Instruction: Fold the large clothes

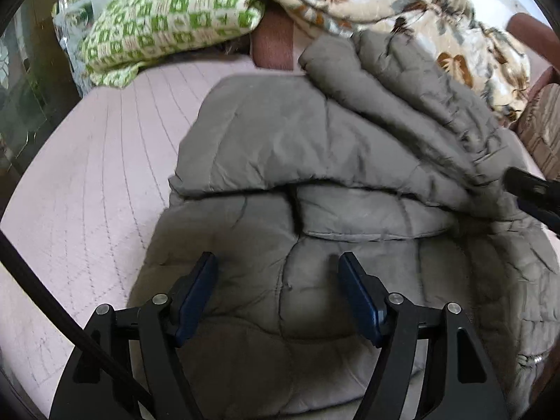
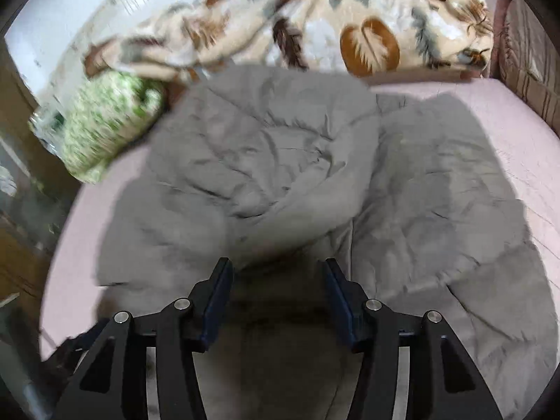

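A large grey quilted jacket (image 1: 315, 147) lies on the pink bed cover (image 1: 87, 182), partly folded over itself, with a sleeve draped across its upper right. My left gripper (image 1: 276, 262) is open and empty just above the jacket's near part. The right gripper shows as a black tip (image 1: 532, 189) at the right edge of the left wrist view, by the jacket's right side. In the right wrist view the same jacket (image 2: 280, 161) fills the middle, bunched in soft folds, and my right gripper (image 2: 276, 269) is open and empty over its near edge.
A green and white patterned pillow (image 1: 168, 21) lies at the back left. A cream leaf-print blanket (image 2: 332, 24) is heaped along the back of the bed. A striped brown cushion (image 2: 525, 56) sits at the far right. Dark furniture (image 1: 24, 98) stands left of the bed.
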Demonstrator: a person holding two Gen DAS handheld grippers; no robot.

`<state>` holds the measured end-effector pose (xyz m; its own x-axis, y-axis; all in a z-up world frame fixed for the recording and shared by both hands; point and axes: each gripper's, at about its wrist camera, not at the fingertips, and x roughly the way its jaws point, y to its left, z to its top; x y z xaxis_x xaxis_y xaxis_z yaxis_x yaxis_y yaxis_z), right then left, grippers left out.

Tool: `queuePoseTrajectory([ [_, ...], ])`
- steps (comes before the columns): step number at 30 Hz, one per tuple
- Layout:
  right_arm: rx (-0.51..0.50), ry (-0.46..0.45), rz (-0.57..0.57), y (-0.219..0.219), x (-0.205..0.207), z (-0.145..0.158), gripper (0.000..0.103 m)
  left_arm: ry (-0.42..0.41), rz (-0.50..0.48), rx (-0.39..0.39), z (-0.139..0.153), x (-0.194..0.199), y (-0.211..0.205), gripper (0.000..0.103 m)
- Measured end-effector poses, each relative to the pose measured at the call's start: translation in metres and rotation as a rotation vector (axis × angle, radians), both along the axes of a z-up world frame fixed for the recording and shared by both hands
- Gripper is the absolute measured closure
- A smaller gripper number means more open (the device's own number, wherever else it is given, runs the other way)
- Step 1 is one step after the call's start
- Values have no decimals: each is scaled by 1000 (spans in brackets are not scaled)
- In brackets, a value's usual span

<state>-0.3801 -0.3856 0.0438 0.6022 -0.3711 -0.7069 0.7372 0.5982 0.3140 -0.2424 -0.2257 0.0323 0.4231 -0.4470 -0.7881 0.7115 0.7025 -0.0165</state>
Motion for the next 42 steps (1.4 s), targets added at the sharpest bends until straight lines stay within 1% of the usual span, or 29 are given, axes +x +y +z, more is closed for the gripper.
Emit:
queuePoseTrajectory([
  [1,-36,-19,13,14,-10,13,46,-10,-1,-11,4,-3,4,32],
  [4,-97,-25,58,52,-37,34,45,-57,-8,-41,14,-16,19,32],
  [7,-131,-18,82,88,-73,39,43,-91,-32,-52,19,-34,40,32],
  [9,-164,8,72,110,-104,32,40,-98,-48,-60,22,-49,58,32],
  [12,-152,29,77,132,-136,16,40,-109,-59,-65,23,-71,87,32],
  [15,-147,68,71,147,-163,-8,40,-136,-28,-68,18,-89,118,32],
  [17,-145,78,62,151,-177,-19,40,-156,13,-75,12,-100,144,32],
  [18,-146,77,63,154,-183,-24,40,-157,18,-71,9,-104,150,32],
  [20,-141,66,73,159,-190,-33,40,-149,35,-56,0,-109,162,32],
  [23,-136,72,88,163,-190,-44,40,-140,44,6,-17,-112,161,31],
  [24,-132,86,95,163,-187,-49,40,-165,42,30,-22,-113,157,29],
  [25,-136,102,95,163,-185,-53,40,-187,37,46,-25,-114,155,24],
  [26,-137,114,93,165,-182,-56,38,-217,32,74,-29,-117,150,21],
  [27,-132,136,95,165,-180,-62,35,-241,29,96,-32,-119,147,20],
  [28,-124,150,95,164,-177,-68,33,-253,27,102,-34,-121,146,20],
  [30,-123,140,93,163,-177,-70,28,-265,30,105,-36,-122,145,18],
  [33,-135,158,105,165,-176,-71,27,-272,33,102,-37,-122,146,16],
  [40,-138,148,105,167,-178,-73,25,-292,37,91,-40,-122,147,11],
  [42,-130,148,101,166,-177,-72,22,-283,42,85,-41,-120,149,8],
])
